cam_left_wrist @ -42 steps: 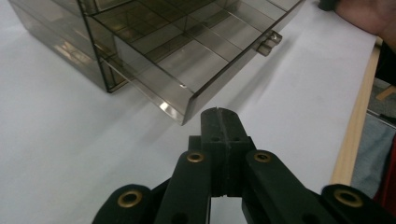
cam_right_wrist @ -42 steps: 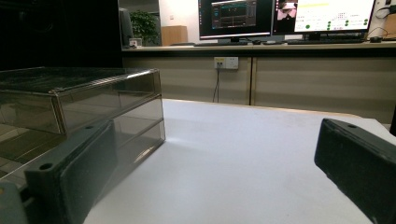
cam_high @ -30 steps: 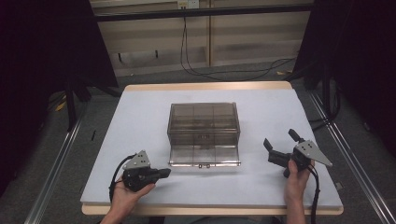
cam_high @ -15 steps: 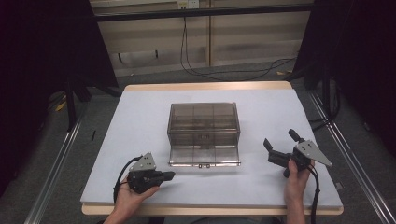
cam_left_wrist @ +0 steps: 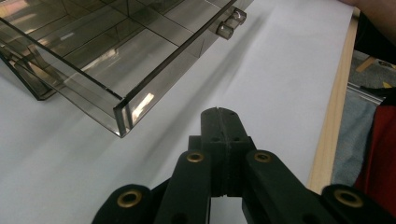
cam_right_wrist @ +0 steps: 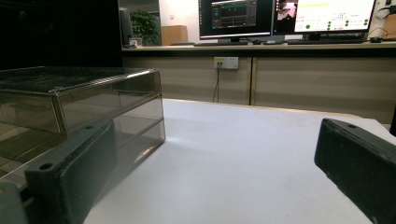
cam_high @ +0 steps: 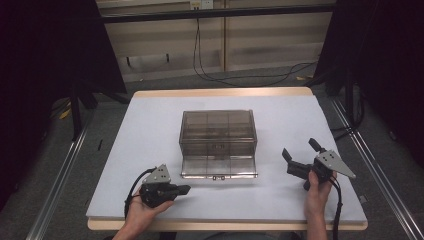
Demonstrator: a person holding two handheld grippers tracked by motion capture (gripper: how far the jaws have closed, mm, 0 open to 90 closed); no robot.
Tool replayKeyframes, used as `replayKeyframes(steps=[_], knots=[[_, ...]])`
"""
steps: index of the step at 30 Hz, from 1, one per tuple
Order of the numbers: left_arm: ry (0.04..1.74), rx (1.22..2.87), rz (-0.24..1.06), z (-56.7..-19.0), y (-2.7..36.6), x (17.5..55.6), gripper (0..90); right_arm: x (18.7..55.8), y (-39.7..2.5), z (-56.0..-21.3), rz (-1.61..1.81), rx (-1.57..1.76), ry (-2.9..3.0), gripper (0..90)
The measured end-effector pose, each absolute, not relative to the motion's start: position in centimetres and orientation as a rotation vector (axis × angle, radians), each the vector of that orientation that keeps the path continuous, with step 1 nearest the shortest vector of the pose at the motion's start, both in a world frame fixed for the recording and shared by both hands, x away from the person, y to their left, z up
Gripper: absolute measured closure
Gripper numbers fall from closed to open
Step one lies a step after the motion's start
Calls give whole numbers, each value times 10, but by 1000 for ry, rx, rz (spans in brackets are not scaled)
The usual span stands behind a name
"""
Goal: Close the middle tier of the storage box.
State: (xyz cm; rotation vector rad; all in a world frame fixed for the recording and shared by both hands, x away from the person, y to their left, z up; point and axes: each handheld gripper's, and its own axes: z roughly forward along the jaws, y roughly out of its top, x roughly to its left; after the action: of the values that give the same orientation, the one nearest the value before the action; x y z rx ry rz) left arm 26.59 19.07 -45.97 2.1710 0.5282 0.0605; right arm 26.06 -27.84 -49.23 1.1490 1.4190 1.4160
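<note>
The smoky clear drawer box is sitting at the centre of the table, its lower drawer standing pulled out toward the near edge. The left gripper is resting near-left of the drawer, jaws pressed together, empty. The right gripper is hovering right of the box, jaws spread wide, gripping nothing.

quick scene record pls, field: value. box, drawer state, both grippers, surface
box: smoky clear plastic drawer box, middle of table
drawer: bottom drawer pulled out toward the person, looks empty; two small knobs on its front
left gripper: jaws together, holding nothing, near the drawer's left front corner, not touching
right gripper: jaws spread, holding nothing, right of the box
surface: white sheet over a wooden table
</note>
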Motion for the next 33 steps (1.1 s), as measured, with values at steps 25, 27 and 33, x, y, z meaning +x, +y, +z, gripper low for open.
replayKeyframes(steps=[25,27,33], knots=[[432,2169,14,-459,161,268,900,261,-278,-492,1419,1147,1421,0],[421,2184,18,-458,157,269,900,261,-279,-492,1419,1145,1421,0],[411,2188,12,-457,152,271,900,261,-279,-492,1419,1145,1422,0]])
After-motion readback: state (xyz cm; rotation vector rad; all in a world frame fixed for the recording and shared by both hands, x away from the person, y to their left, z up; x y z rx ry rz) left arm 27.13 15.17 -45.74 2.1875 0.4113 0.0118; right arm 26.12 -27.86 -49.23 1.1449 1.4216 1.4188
